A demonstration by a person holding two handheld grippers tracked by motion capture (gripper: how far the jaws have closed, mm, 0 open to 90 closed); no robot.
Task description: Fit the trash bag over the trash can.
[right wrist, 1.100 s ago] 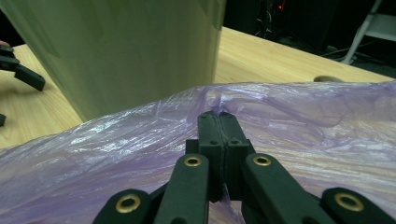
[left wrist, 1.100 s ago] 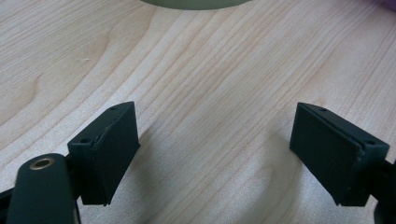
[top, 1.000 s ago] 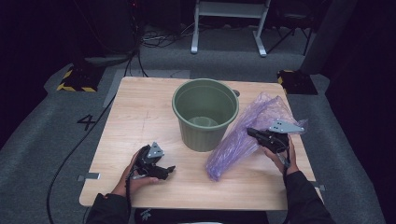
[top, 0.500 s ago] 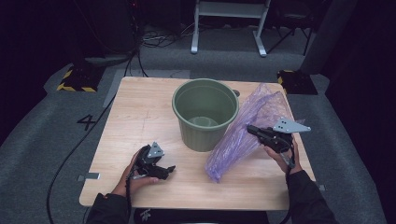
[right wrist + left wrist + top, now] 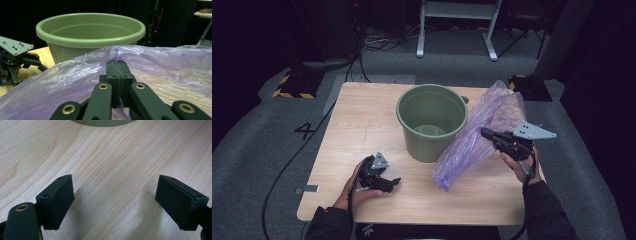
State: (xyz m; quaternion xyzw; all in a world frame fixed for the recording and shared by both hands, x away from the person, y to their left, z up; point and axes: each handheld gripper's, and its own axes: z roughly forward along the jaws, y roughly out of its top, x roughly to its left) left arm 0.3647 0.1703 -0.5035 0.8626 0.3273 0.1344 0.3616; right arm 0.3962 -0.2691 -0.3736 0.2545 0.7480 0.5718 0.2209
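Note:
A green plastic bucket (image 5: 432,120) stands upright and empty in the middle of the wooden table (image 5: 362,115). A thin purple plastic bag (image 5: 477,140) slants beside it on the right, its lower end on the table. My right gripper (image 5: 486,134) is shut on the bag's film, and in the right gripper view its jaws pinch a fold of the bag (image 5: 160,72) with the bucket (image 5: 90,32) just beyond. My left gripper (image 5: 393,183) rests low at the table's front left, open; its fingers (image 5: 58,197) stand wide apart over bare wood.
The bucket's base (image 5: 102,122) shows at the top edge of the left gripper view. The left gripper (image 5: 12,62) also appears at the left of the right gripper view. Beyond the table lie a grey floor, cables (image 5: 377,42) and a white stand (image 5: 457,20).
My right gripper has risen with the bag, pulling its upper part higher beside the bucket. The left gripper has stayed where it was.

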